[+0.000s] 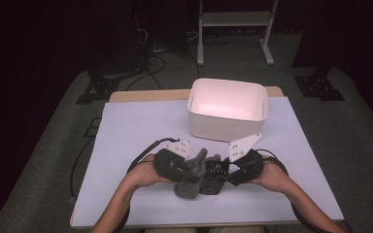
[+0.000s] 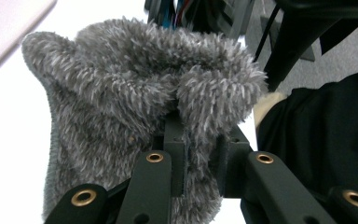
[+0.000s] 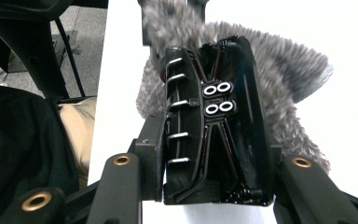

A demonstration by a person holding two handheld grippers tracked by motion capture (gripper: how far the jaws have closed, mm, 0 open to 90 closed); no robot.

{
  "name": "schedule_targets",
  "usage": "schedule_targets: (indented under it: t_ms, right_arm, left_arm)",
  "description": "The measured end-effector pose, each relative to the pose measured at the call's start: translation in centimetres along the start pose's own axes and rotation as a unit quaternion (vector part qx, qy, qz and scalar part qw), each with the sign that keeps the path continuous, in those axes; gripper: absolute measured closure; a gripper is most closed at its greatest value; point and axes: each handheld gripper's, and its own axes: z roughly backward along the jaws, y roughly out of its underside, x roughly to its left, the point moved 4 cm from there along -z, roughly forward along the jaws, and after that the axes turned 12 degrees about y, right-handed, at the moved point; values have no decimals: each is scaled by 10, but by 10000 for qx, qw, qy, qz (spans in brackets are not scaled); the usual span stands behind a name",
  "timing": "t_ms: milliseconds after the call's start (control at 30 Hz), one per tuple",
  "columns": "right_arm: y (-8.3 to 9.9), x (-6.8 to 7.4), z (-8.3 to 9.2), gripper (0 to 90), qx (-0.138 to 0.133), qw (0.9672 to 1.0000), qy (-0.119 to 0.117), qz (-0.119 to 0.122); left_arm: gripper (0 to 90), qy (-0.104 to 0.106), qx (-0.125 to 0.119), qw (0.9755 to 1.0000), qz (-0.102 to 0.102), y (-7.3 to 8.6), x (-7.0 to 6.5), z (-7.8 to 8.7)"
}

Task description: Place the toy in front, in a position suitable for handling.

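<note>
A grey fuzzy cloth pouch [image 1: 190, 178] hangs between my two grippers over the front middle of the white table [image 1: 126, 131]. My left gripper [image 1: 186, 169] is shut on a fold of the fuzzy cloth [image 2: 135, 93], which bulges up over the left gripper [image 2: 200, 145]. My right gripper [image 3: 214, 161] is shut on a black plastic part [image 3: 214, 116] with metal contacts and white rings. The fuzzy cloth [image 3: 291, 79] lies right behind that part. In the high view my right gripper [image 1: 219, 172] meets the left one, with the black part [image 1: 214, 183] against the cloth.
A white open bin [image 1: 226, 125] stands just beyond the grippers at the back middle of the table. The person's forearms [image 1: 126, 187] come in from the front edge. A white frame stand [image 1: 233, 22] and cables sit on the floor behind.
</note>
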Motion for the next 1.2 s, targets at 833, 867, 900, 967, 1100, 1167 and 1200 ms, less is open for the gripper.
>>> schedule_targets:
  t_ms: [833,867,900,967,1100,1167,1200]
  right_arm:
    - [13,-5,8,563,-27,9996,-8,-272]
    - [13,-5,8,563,-24,9996,-8,-269]
    - [14,-6,8,563,-22,9997,-7,-256]
    - [14,-6,8,563,-21,9996,-13,-270]
    - [17,-7,9,562,-31,9995,-39,-303]
    - [18,-7,10,562,-21,9995,-31,-302]
    - [19,-7,11,562,-23,9994,-29,-331]
  left_arm:
    - [777,-1420,-453,9864,688,75,-34,152]
    - [777,-1508,-445,9850,712,79,-36,159]
    - [777,-1618,-439,9827,783,83,-39,168]
    - [777,-1814,-390,9787,880,91,-46,183]
    - [777,-2040,-216,9725,1100,104,-50,196]
    - [776,-2043,-85,9714,1204,111,-45,189]
    - [775,-1968,-30,9726,1238,114,-41,182]
